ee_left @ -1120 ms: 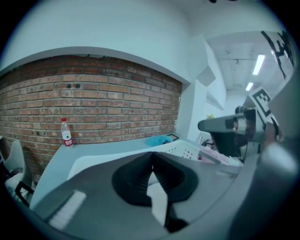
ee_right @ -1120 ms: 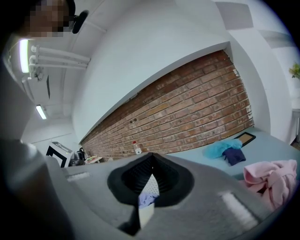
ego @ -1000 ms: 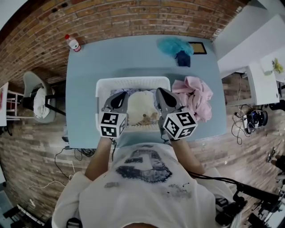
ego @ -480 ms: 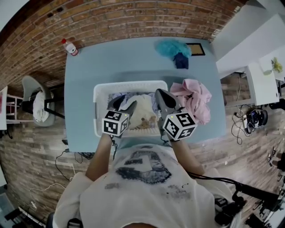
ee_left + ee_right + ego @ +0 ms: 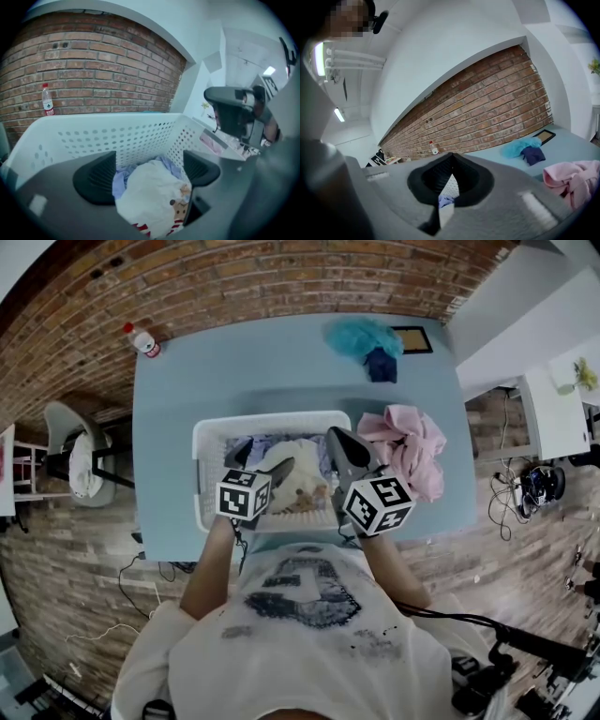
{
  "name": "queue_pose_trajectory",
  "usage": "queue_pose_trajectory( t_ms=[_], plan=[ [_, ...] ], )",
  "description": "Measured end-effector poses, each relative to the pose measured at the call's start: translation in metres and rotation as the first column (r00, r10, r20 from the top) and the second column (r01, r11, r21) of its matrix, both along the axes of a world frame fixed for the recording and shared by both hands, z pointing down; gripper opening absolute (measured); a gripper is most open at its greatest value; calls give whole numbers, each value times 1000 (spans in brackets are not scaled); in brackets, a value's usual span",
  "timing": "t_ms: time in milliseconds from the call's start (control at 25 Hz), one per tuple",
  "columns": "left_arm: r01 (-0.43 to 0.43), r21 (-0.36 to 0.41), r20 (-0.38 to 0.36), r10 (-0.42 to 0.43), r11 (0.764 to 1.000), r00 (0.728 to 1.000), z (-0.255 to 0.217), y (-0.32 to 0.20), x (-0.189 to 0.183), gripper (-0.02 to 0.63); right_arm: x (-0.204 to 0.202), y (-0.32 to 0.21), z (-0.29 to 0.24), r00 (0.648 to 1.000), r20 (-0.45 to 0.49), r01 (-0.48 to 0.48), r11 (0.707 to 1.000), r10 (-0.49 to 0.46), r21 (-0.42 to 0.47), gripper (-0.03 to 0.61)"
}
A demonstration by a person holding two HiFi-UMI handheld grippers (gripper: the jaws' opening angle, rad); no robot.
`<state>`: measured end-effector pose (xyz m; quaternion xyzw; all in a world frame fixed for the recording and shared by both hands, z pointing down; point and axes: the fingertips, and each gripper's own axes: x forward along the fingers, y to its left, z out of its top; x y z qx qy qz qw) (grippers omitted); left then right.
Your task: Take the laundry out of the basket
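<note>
Left gripper view: your left tool [image 5: 149, 158], jaws just opening, has the white garment [image 5: 150, 197] between them in the basket [image 5: 117, 136]; your right tool [image 5: 451, 156] is closed.

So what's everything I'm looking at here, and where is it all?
Table: one, light blue, by the brick wall.
Basket: one, white, on the table's near edge.
White printed garment: one, in the basket.
Pale blue garment: one, peeking out beside it.
Pink garment: one, on the table right of the basket.
Teal cloth, navy cloth: one each, table's far side.
Bottle: one, red-capped, far left corner.
Left gripper: grey, jaws have just been opening, apart over the white garment, not gripping.
Right gripper: grey, jaws together, empty.
</note>
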<state>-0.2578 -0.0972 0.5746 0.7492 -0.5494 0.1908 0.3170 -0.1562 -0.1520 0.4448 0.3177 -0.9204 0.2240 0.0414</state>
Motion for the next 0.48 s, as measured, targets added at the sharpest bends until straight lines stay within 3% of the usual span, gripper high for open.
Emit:
queue_pose_trajectory(
  t_ms=[480],
  plan=[
    [-27,-97,3,27,995,1000,37,-7,2,542,0,-9,9,1000,-3,10,1000,-10,-29,-2]
  ],
)
